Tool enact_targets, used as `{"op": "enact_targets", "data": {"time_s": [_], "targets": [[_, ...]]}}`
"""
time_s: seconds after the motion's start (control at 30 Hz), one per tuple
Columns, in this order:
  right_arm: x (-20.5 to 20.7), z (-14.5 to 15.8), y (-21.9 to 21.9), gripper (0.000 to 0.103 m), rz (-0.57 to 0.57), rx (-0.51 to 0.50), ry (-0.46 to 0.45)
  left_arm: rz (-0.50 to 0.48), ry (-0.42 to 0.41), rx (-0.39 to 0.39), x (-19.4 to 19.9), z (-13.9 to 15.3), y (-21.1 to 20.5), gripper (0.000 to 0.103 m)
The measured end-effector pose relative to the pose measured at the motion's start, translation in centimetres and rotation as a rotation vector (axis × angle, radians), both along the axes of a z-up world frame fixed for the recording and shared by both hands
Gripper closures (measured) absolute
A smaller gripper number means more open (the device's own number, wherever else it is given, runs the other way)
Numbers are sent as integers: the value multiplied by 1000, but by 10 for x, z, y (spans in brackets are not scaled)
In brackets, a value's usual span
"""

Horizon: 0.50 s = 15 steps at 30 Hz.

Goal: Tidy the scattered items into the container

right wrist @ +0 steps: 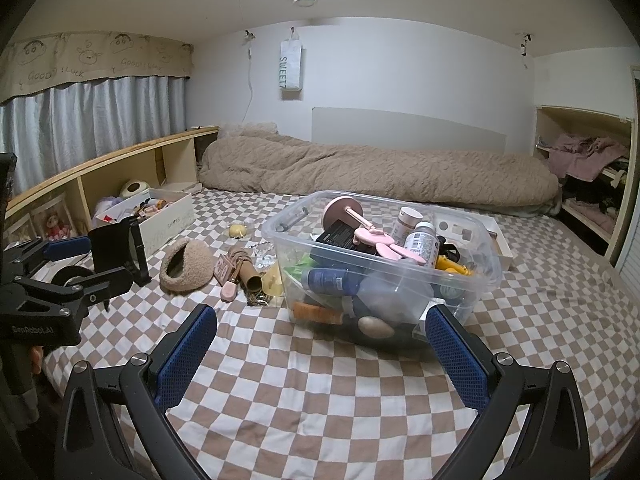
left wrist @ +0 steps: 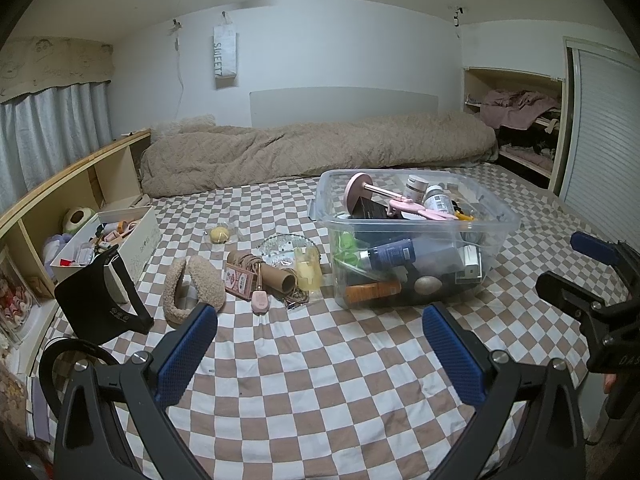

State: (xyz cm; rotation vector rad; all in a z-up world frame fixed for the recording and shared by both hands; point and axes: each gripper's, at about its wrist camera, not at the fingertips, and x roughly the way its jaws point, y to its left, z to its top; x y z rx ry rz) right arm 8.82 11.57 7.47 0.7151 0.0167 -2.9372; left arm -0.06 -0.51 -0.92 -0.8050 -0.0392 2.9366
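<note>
A clear plastic container (left wrist: pixel 502 240) (right wrist: pixel 400 292), holding bottles, tubes and a pink stand, sits on the checkered bed. Left of it lie scattered items: a fuzzy beige headband (left wrist: pixel 192 288) (right wrist: pixel 188 266), a black visor (left wrist: pixel 100 300) (right wrist: pixel 116 248), a cardboard tube (left wrist: pixel 268 276) (right wrist: pixel 248 276), a small pink item (left wrist: pixel 260 300), a yellow ball (left wrist: pixel 219 235), a glass dish (left wrist: pixel 286 248) and a yellowish clear piece (left wrist: pixel 308 272). My left gripper (left wrist: pixel 320 344) hovers open over the sheet in front of these, holding nothing. My right gripper (right wrist: pixel 320 344) stands open and bare before the container's near corner.
A white shoebox (left wrist: pixel 150 236) of small things stands against the wooden shelf (left wrist: pixel 80 164) at the left. A rolled beige duvet (left wrist: pixel 320 148) lies across the back. An open closet (left wrist: pixel 520 120) is at the right. A tape roll (left wrist: pixel 72 356) lies near the visor.
</note>
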Motion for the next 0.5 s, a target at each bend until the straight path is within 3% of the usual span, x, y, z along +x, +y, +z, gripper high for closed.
{"op": "enact_targets", "data": {"time_s": [0.5], "targets": [[-6,-7,0,0,13,-5,-22,-28,-29,11,-4,-3,4,0]]}}
